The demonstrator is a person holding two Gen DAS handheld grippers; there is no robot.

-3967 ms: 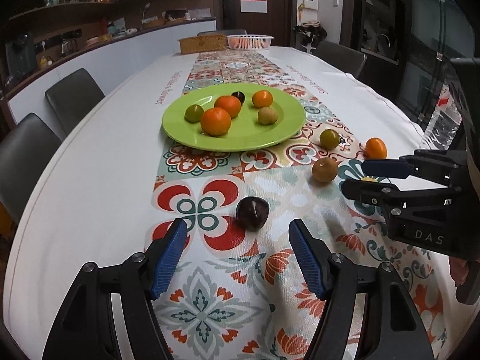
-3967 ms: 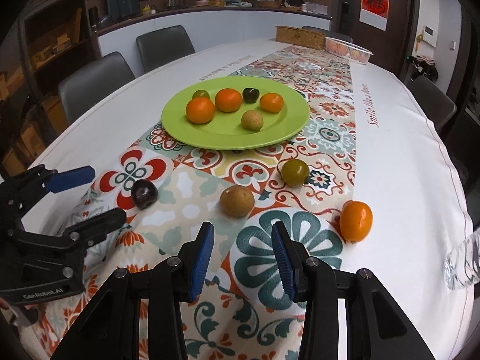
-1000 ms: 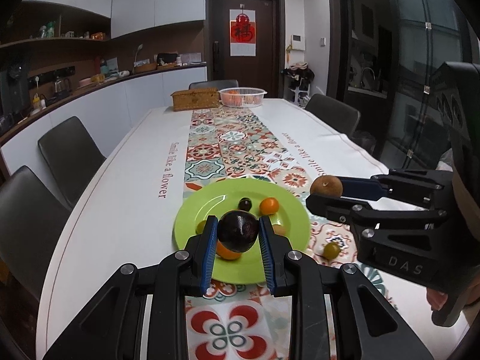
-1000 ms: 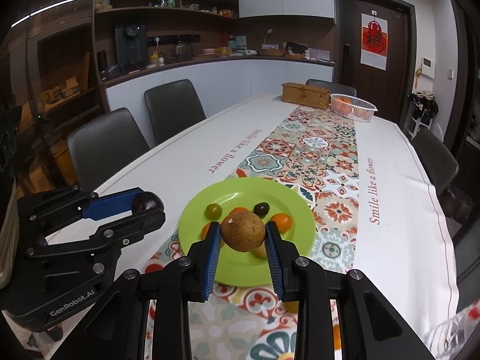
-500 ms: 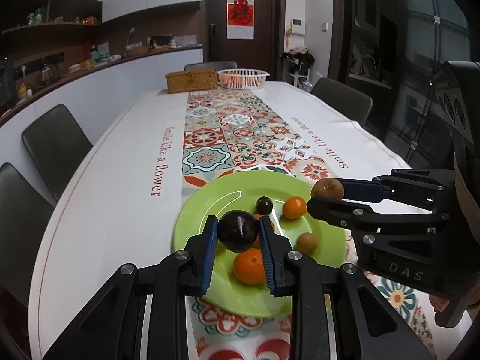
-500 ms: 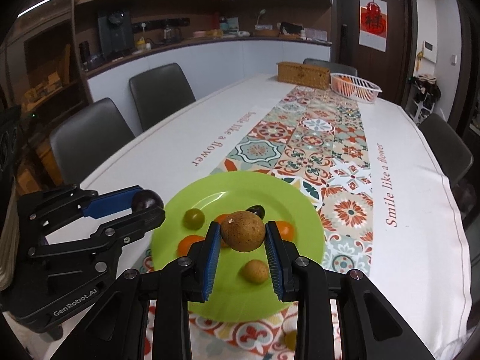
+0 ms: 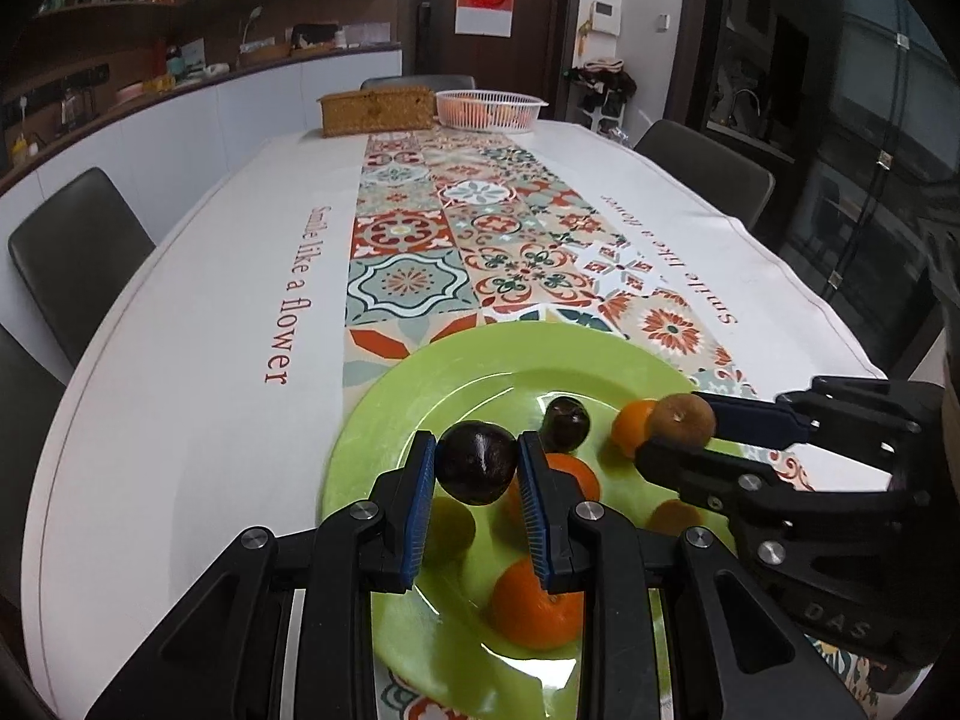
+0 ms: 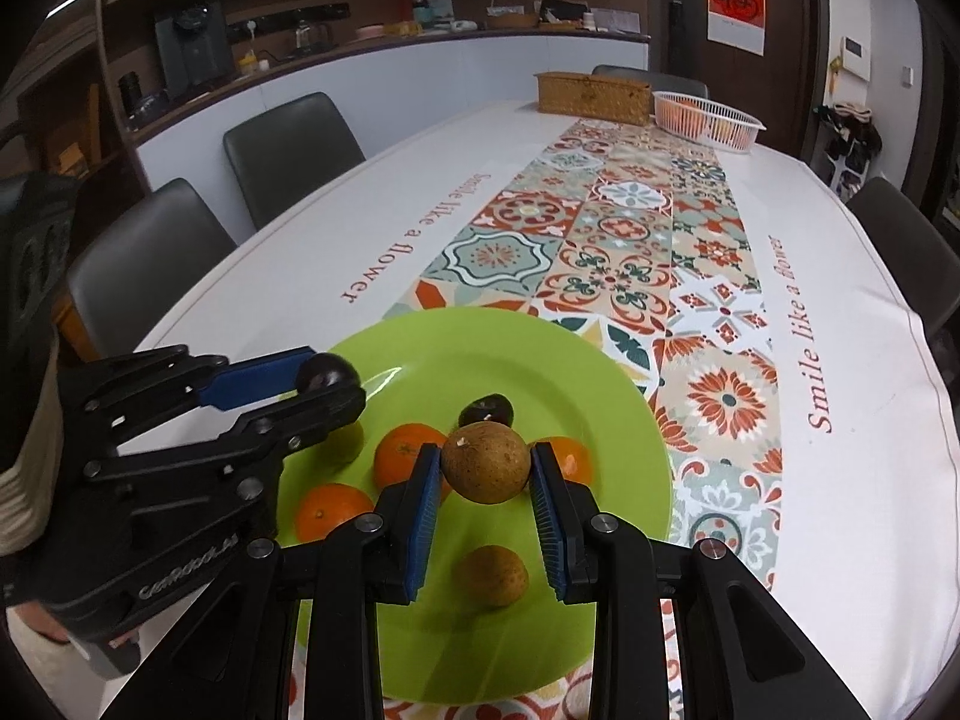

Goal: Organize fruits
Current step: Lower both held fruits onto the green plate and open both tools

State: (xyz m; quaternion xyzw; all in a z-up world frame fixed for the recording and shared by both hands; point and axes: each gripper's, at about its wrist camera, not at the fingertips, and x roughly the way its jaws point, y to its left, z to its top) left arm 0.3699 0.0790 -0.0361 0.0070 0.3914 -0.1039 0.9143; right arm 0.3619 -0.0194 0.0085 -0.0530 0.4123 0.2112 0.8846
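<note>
Green plate (image 7: 384,420) directly beneath both loaded grippers.
Left gripper (image 7: 477,471) clamped on dark plum (image 7: 477,462), right gripper (image 8: 486,474) on brown fruit (image 8: 486,463); both poised above near half.

Our left gripper (image 7: 477,474) clamps a dark plum (image 7: 477,463) between its blue pads, poised over the green plate (image 7: 384,420). On the plate we see another dark fruit (image 7: 566,423), oranges (image 7: 537,612) and a greenish fruit (image 7: 453,525) partly hidden behind our fingers. To the right, our right gripper (image 7: 681,435) reaches in sideways, pinching a brown fruit (image 7: 684,420) over the plate's rim, just beside an orange.
</note>
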